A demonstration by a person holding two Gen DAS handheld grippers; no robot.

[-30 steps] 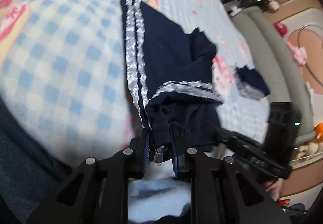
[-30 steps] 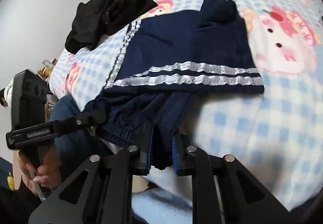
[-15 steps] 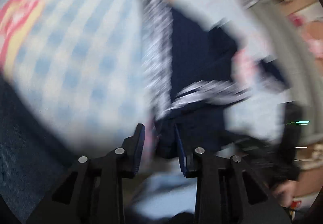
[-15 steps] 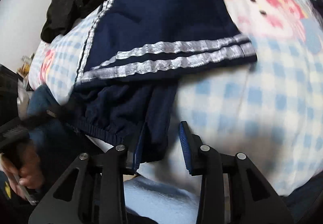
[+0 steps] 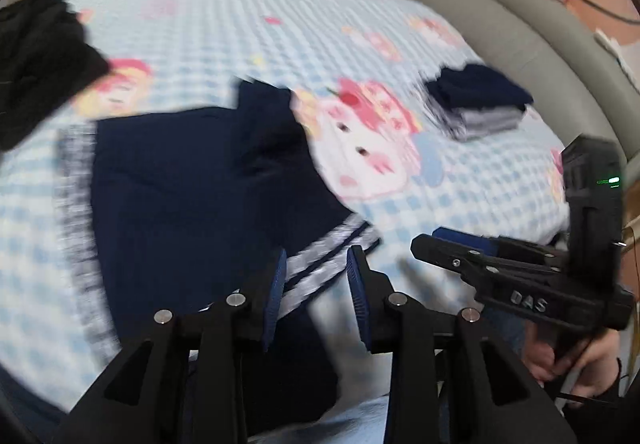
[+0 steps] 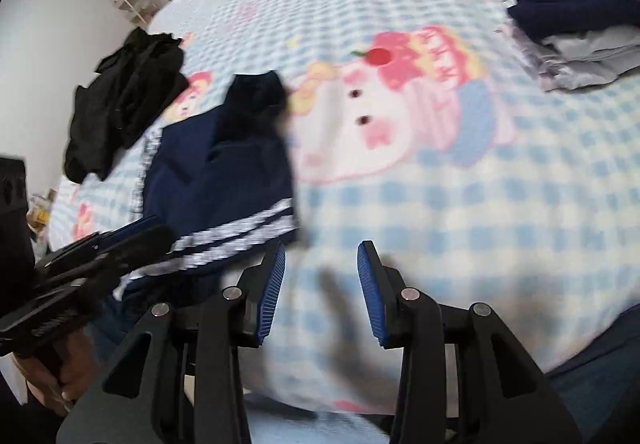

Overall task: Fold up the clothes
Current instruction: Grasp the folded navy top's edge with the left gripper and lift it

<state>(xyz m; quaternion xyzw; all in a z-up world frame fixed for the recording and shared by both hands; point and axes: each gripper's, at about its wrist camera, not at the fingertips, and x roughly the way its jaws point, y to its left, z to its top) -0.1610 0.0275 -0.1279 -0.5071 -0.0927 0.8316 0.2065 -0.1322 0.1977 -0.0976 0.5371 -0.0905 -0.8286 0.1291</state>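
My left tool (image 5: 316, 284) and right tool (image 6: 322, 280) gaped, released, near the navy white-striped trousers (image 5: 192, 195) on the blue-checked cartoon-print bedsheet (image 6: 440, 203).

Open checked bedspread (image 6: 440, 211) ahead of the right tongs (image 6: 321, 284), nothing between their spread pads. Navy trousers (image 5: 192, 203) lying left; folded stack (image 6: 580, 43) far right; black garment heap (image 6: 120, 119) far left.

White letters "DAS" stand on the right gripper (image 5: 460, 248).
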